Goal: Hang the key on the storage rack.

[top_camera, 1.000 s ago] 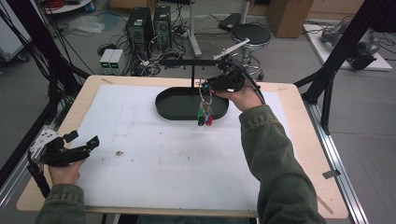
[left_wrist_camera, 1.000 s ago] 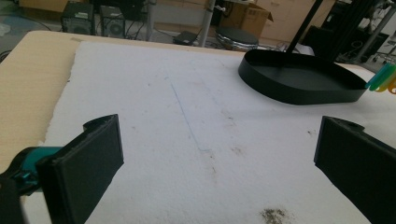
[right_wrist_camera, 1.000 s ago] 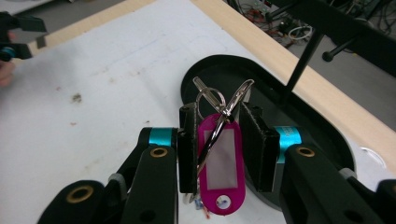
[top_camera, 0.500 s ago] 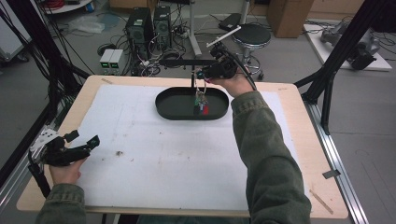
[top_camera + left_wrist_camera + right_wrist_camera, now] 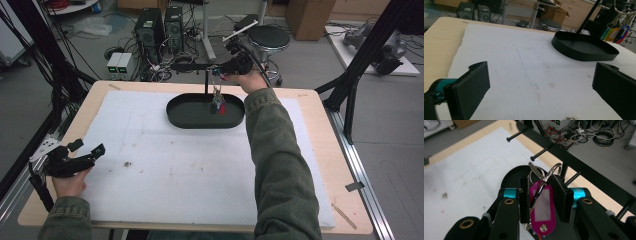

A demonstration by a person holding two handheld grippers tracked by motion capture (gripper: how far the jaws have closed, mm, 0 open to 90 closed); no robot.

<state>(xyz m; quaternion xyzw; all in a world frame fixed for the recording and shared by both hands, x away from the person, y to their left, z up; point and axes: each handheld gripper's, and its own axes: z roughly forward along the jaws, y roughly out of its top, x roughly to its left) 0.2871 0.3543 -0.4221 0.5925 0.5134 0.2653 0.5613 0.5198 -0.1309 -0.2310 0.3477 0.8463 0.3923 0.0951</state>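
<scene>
Keys (image 5: 540,207) ride clamped in the right hand-held gripper (image 5: 541,195), now lifted to the pegs (image 5: 541,152) ahead; left hand-held gripper (image 5: 541,82) rests open.

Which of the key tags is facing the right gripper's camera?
The magenta tag, clamped flat between the right gripper's jaws with its white label window showing; the other tags hang behind it, hidden there.

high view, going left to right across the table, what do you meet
left gripper held open at the near left edge → black oval tray → bunch of key tags hanging over the tray → right gripper shut on their rings → green sleeve
</scene>
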